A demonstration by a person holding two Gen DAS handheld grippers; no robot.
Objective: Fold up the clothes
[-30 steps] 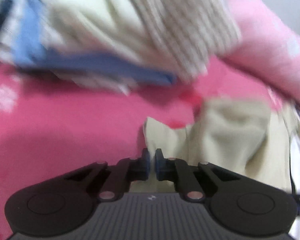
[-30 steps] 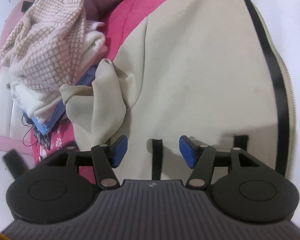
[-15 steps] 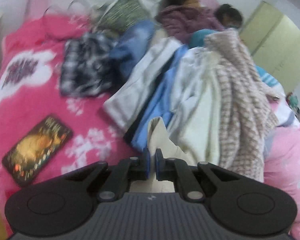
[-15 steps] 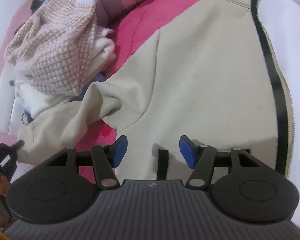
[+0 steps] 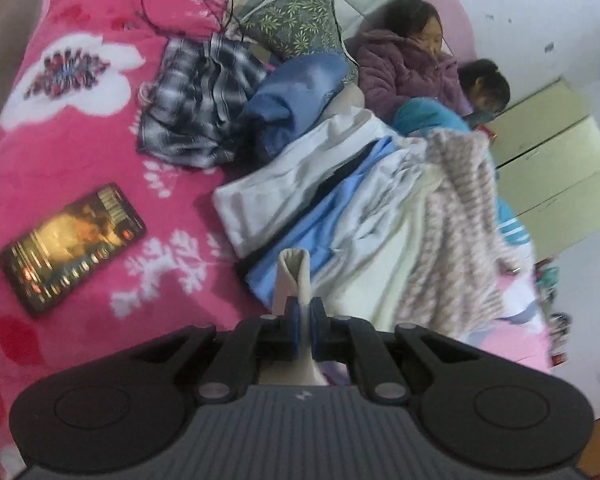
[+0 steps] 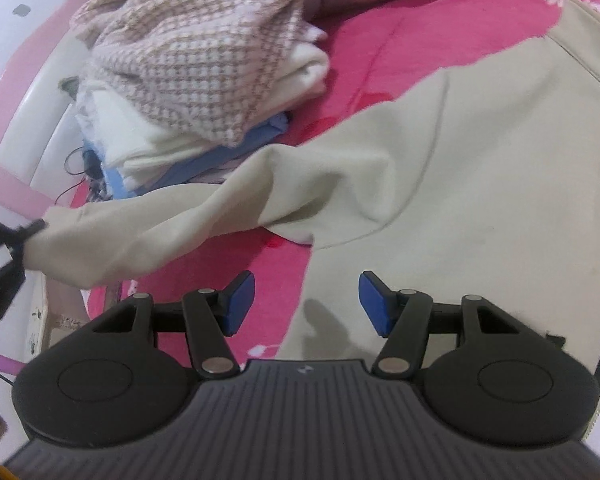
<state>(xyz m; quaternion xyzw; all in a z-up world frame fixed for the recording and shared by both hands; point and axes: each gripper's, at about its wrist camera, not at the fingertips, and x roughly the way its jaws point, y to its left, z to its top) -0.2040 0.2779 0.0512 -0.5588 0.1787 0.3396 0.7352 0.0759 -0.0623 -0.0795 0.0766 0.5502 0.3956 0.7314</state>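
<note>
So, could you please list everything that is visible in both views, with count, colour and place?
cream jacket: one, cream with black stripe, spread on blanket, sleeve pulled out
clothes pile: one, white, blue, beige-checked, right of the phone
plaid garment: one, dark blue-white, near pillow
blue garment: one, beside it
pillow: one, green patterned, bed head
phone: one, black, screen lit, on blanket
blanket: one, pink, white flowers
people: two, lying at bed head
left gripper: shut on sleeve cuff
right gripper: open, above jacket
</note>
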